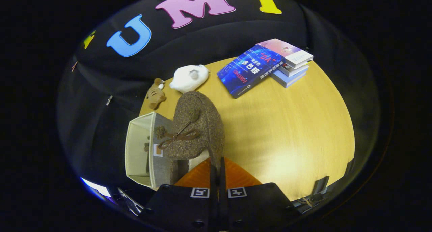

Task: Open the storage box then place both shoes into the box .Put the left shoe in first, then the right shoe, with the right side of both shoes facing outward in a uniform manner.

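Observation:
A brown fuzzy shoe (199, 124) with a dark bow hangs just ahead of my gripper (217, 164), whose two fingers are pressed close together on the shoe's heel edge. The shoe is lifted above the wooden table (287, 131), toe pointing away from me. Below and beside it stands the open cream storage box (143, 151), its mouth facing sideways; something brown shows dimly inside. An orange lid or flap (236, 178) lies under the fingers, next to the box.
A white plush toy (189, 77) and a small brown plush bear (156, 94) lie at the table's far edge beyond the shoe. A stack of books (266, 65) sits on the far side, with bare tabletop between it and the fingers.

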